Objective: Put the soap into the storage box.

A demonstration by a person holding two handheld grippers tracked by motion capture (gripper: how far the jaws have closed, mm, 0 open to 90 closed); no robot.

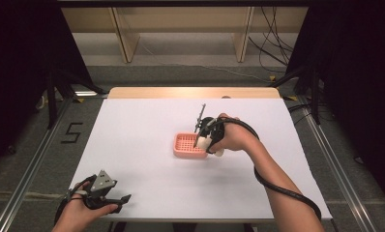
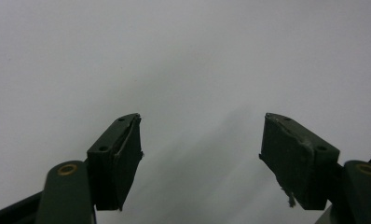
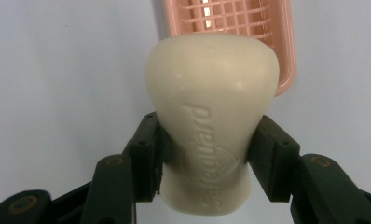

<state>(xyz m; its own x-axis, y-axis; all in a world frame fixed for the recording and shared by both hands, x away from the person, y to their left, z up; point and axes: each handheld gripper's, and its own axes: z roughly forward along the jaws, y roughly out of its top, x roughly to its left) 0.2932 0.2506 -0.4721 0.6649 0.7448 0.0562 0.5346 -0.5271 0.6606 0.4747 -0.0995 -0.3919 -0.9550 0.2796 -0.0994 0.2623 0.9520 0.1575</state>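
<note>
A cream bar of soap (image 3: pixel 211 126) with raised lettering sits clamped between the two black jaws of my right gripper (image 3: pixel 207 154). In the high view that right gripper (image 1: pixel 202 141) hangs at the right edge of a pink slotted soap dish (image 1: pixel 186 145) in the middle of the white table, with the soap (image 1: pixel 203 143) showing pale below the hand. The dish (image 3: pixel 235 28) lies just beyond the soap in the right gripper view. My left gripper (image 1: pixel 125 199) rests near the table's front left corner, and its jaws (image 2: pixel 200 154) stand wide apart over bare white surface.
The white table top (image 1: pixel 147 145) ends at a wooden strip along the far side. A black cable (image 1: pixel 277 188) loops from the right gripper along the forearm. Beyond the table are wooden frame legs (image 1: pixel 125 38) and loose cables on the floor.
</note>
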